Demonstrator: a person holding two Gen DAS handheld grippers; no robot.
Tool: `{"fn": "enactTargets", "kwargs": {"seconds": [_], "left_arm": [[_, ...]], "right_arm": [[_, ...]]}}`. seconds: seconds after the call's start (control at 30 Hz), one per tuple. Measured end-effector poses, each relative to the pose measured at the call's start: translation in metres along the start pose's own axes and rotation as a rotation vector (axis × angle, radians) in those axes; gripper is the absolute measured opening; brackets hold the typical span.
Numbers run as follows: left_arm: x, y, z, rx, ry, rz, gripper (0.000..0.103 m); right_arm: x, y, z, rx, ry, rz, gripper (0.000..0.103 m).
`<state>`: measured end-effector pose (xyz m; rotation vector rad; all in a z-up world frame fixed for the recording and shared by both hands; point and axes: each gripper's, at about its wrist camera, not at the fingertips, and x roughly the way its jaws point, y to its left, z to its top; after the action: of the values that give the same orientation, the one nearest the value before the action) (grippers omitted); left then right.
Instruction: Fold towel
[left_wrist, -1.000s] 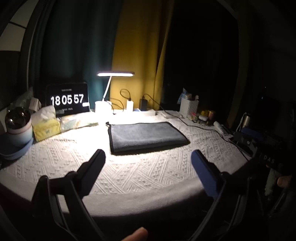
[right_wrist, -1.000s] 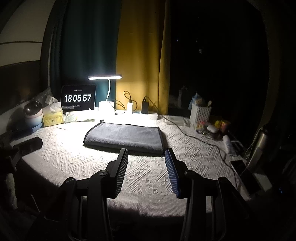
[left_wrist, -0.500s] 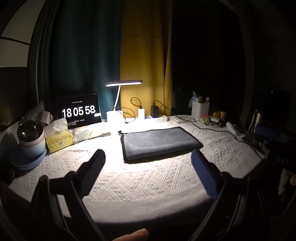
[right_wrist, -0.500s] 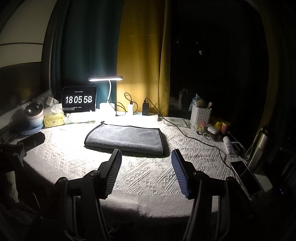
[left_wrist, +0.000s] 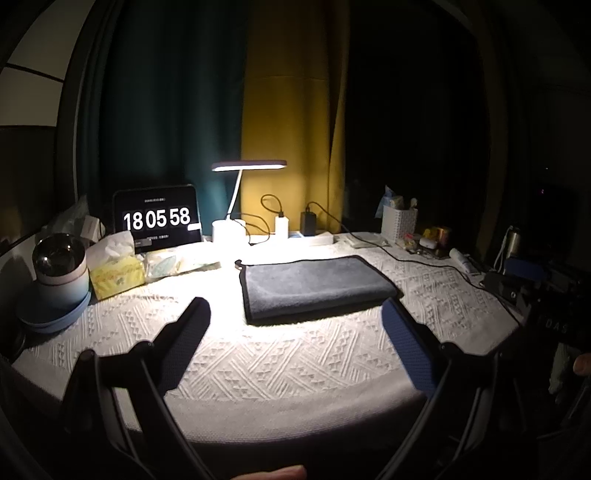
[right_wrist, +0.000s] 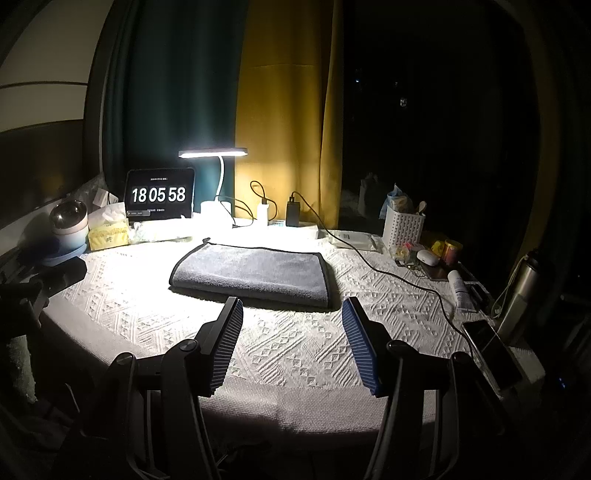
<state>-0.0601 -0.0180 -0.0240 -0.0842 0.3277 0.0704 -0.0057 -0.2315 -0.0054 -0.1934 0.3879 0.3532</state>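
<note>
Since both tools hang back from the cloth, the notes below are judgements from how things lie.

Towel: the grey towel (left_wrist: 314, 286) lies flat on the white patterned tablecloth (left_wrist: 280, 365), under the desk lamp (left_wrist: 249, 166), near the middle of the table; it looks already doubled over once, with dark piping along its edges.

Left gripper: the left gripper (left_wrist: 295, 314) hovers above the near edge of the table, fingers spread wide, holding nothing, apart from the towel.

Right gripper: the right gripper (right_wrist: 291, 308) is likewise spread and empty, just short of the towel's near edge.

Handling: the towel is probably soft, light and limp, so it would sag and drape when lifted; the plush pile should give the ribbed pads good bite, not slip.

Where to hold: the piped corners and edges seem the best grip points, one tool to each corner of a short side, pinching all layers together so the lower one does not trail.

Risk: a low pinch might catch the tablecloth as well.

Hidden: how many layers the towel has cannot be told; its near edge sits in its own shadow.

Hard to see: the room beyond the lamp's pool is black, and the small clutter (right_wrist: 436, 254) at the right is too dim to name surely.

Cut off: the person's hands are mostly out of view.
</note>
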Motion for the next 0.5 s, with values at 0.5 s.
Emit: {"fn": "enactTargets", "kwargs": {"seconds": [0.5], "left_arm": [[0.0013, 0.0004, -0.0013, -0.011, 0.012, -0.004, 0.095]], "right_arm": [[0.0026, 0.0015, -0.0026, 0.002, 0.001, 0.006, 0.059]]}}
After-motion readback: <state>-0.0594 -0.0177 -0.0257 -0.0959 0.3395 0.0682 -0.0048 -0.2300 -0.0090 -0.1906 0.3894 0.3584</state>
